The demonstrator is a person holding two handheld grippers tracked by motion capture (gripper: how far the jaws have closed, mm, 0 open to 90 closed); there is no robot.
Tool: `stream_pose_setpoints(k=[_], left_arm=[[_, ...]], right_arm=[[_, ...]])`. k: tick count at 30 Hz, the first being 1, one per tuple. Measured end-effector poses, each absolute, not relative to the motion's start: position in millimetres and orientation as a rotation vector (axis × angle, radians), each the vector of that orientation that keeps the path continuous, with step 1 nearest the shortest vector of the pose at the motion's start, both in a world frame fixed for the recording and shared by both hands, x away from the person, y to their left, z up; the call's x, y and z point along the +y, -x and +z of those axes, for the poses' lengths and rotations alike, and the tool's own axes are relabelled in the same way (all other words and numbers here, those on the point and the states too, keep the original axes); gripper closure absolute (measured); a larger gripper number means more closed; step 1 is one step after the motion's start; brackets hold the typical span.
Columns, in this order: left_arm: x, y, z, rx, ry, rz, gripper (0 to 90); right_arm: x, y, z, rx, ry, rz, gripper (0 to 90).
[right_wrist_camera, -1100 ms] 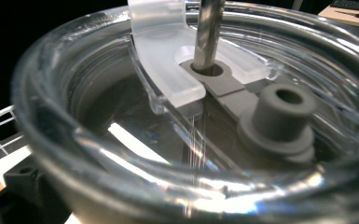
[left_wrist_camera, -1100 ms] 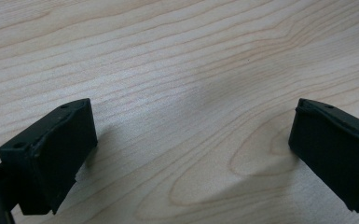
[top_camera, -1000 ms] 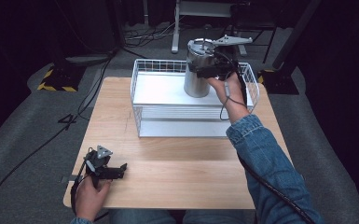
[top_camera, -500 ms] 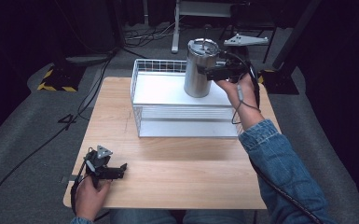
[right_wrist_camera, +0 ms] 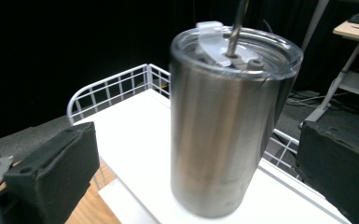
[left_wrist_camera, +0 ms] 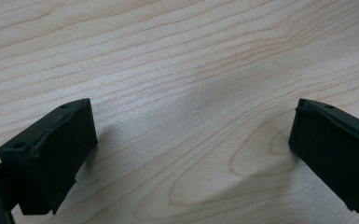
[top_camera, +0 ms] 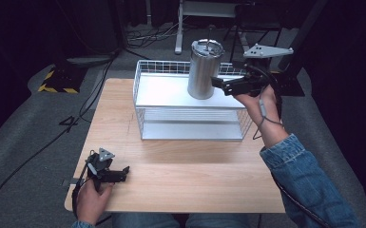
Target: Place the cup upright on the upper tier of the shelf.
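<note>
A stainless steel tumbler (top_camera: 204, 71) (right_wrist_camera: 228, 126) with a clear lid and a straw stands upright on the white top shelf of a white wire rack (top_camera: 145, 88) (right_wrist_camera: 116, 88). My right gripper (top_camera: 218, 85) (right_wrist_camera: 193, 149) is open just to the tumbler's right, at the height of its lower half. In the right gripper view its jaws stand wide apart, with the tumbler ahead of them and not touched. My left gripper (top_camera: 124, 174) (left_wrist_camera: 191, 126) rests open on the bare wood at the table's front left, with nothing between its jaws.
The rack fills the back middle of the wooden table (top_camera: 195, 180). A black and yellow block (top_camera: 57, 78) and cables lie on the grey floor at the left. White desk legs (top_camera: 178, 28) stand behind the table.
My right gripper has drawn back to the right, away from the tumbler, which stays on the shelf. The left gripper has not moved.
</note>
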State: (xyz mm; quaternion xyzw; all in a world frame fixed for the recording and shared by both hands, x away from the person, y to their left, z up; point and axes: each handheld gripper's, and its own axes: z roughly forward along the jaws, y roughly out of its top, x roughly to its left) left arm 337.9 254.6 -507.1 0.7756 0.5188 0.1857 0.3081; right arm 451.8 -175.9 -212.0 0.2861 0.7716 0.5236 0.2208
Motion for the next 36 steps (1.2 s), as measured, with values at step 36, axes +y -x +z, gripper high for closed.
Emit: stream_pose_setpoints(k=[36], left_arm=[[255, -338, -507, 1.371, -2.050, 0.492, 1.2]], right_arm=[[-246, -374, -272, 2.247, -0.812, 1.372, 0.0]])
